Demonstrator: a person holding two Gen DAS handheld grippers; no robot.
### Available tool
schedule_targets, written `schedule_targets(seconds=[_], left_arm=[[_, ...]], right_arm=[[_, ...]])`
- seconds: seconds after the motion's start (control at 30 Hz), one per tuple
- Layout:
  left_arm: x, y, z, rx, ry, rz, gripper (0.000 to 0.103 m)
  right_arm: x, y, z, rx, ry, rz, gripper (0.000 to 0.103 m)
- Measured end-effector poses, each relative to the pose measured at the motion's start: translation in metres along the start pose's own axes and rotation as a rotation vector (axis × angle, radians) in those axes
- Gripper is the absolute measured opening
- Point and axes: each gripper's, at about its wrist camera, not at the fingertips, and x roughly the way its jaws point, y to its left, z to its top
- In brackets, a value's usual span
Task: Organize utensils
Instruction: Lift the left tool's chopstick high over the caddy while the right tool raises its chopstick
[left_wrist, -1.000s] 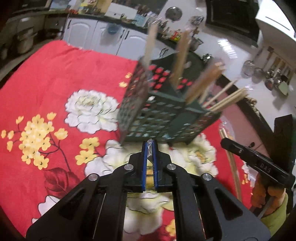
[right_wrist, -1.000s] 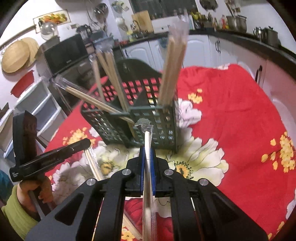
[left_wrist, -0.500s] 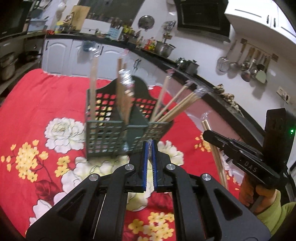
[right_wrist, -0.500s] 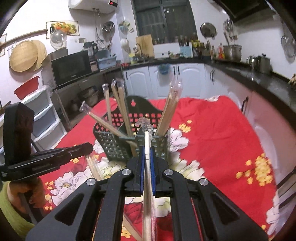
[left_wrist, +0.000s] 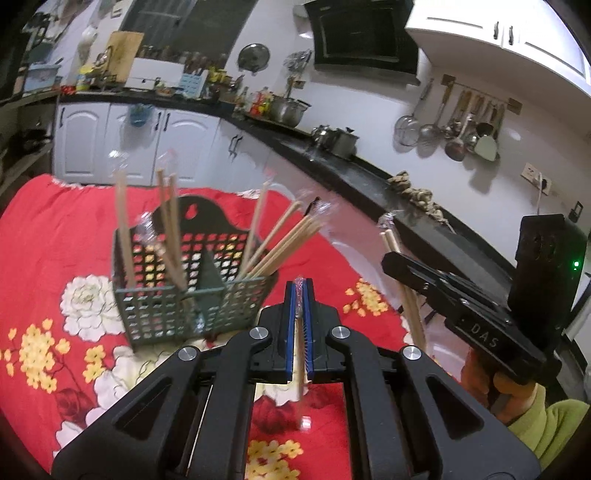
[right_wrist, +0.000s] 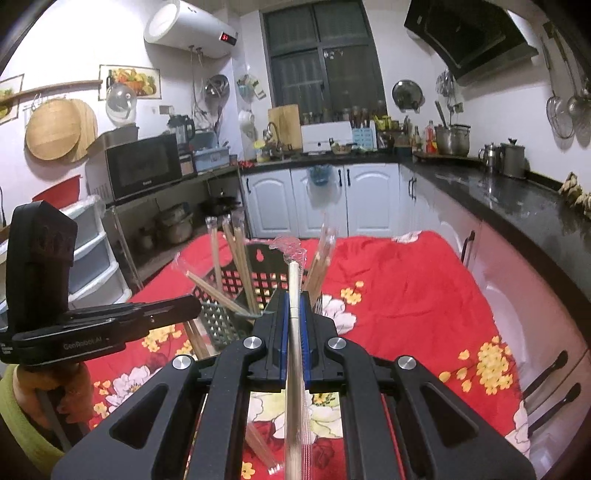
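Mid-carry, judging by the pose: both grippers raised above the red flowered table (left_wrist: 55, 229), near the dark slotted basket (left_wrist: 192, 295) already bristling with wrapped chopsticks. Right gripper (right_wrist: 294, 314) clamped on a wrapped chopstick pair (right_wrist: 293, 288); left gripper (left_wrist: 300, 291) pinched on another wrapped pair (left_wrist: 300, 363). Next: tip each over a compartment, lower, release. Basket floor hidden; compartment choice unclear; held pairs' lower ends blurred.

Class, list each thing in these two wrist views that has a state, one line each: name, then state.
Left gripper: shut on a wrapped chopstick pair.
Right gripper: shut on another wrapped chopstick pair.
Basket: upright on the red cloth, holding leaning chopsticks.
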Motion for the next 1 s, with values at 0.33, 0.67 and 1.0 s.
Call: schedule_targets(seconds=[0.33,0.67,1.0], left_arm=[[-0.006,-0.023,0.022,0.066,-0.048,-0.035,0.002],[-0.021,-0.027,0.056,0.106,-0.125,-0.021,0.002],[-0.042,-0.024,0.097,0.137,-0.224,0.028,0.002]], right_arm=[[-0.008,-0.002,0.014,-0.005,-0.055,-0.019,0.006],[-0.012,0.004,0.039,-0.020,-0.128,0.000,0.006],[-0.003,0.005,0.076,0.008,-0.275,0.079,0.006]])
